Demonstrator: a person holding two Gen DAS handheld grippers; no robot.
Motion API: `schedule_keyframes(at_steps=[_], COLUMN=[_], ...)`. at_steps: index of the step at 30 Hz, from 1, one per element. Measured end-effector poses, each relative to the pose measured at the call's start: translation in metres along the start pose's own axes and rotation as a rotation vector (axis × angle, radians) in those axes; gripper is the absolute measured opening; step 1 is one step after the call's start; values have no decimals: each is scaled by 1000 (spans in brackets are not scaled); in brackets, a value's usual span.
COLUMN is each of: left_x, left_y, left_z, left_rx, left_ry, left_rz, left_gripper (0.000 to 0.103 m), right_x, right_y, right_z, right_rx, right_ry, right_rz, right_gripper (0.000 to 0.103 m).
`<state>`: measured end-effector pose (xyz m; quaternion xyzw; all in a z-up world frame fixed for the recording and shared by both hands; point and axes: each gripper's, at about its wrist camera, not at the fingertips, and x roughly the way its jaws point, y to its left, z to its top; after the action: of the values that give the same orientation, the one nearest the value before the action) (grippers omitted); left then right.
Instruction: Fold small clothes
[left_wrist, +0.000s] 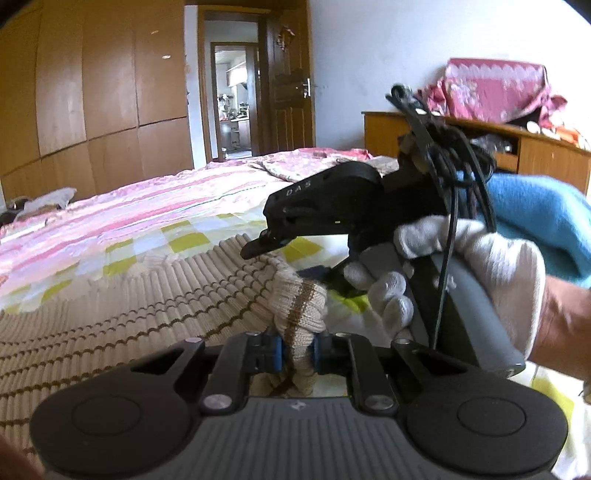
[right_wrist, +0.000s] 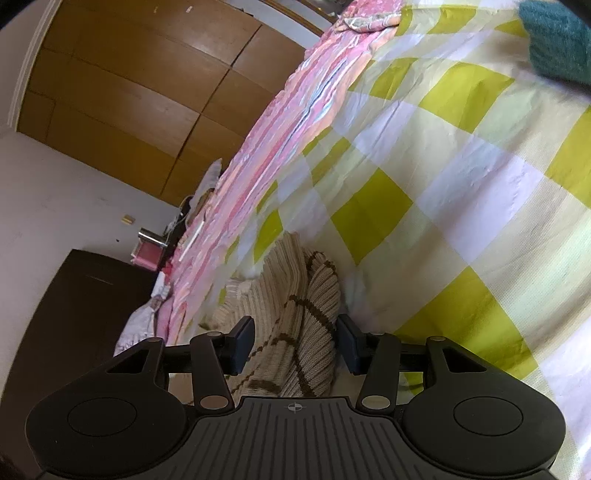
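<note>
A beige ribbed knit sweater with brown stripes (left_wrist: 110, 317) lies spread on the bed. My left gripper (left_wrist: 297, 349) is shut on its striped cuff (left_wrist: 303, 310). In the left wrist view the right gripper (left_wrist: 266, 245), held in a white-gloved hand (left_wrist: 480, 266), hovers just above that cuff. In the right wrist view the right gripper (right_wrist: 295, 341) has its jaws apart on either side of a bunched part of the sweater (right_wrist: 295, 325), without pinching it.
The bed has a yellow-and-white checked sheet (right_wrist: 424, 184) and a pink striped quilt (left_wrist: 129, 206). A blue knit garment (left_wrist: 535, 218) lies at the right. Wooden wardrobes (left_wrist: 92, 92), an open door (left_wrist: 236, 99) and a low cabinet (left_wrist: 535, 151) stand behind.
</note>
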<state>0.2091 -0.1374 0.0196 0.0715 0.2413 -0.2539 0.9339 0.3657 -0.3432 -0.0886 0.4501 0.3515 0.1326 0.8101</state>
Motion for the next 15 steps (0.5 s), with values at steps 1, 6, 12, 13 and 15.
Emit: schedule_keyframes(at_steps=[1,6,12,13,15], left_x=[-1,1,-4,-6,-12], left_y=[1,-2,-1,0,5], left_z=[1,1,2,3,5], left_rx=[-5,-1,-15,-28,-60], left_ry=[-2,0,-9,-14,-27], left_rz=[0,-2,-20,-28,-44], left_gripper=[20,20,20,20,20], right_x=[2,12,4,1,-7], right_y=[0,9,8,9,17], right_z=[2,5,0,-1,0], right_rx=[7,20,38,37,33], right_ry=[9,27,12,5,-16], right_rz=[4,-16,-72,-69,-56], right_gripper=[48,41,17,16,16])
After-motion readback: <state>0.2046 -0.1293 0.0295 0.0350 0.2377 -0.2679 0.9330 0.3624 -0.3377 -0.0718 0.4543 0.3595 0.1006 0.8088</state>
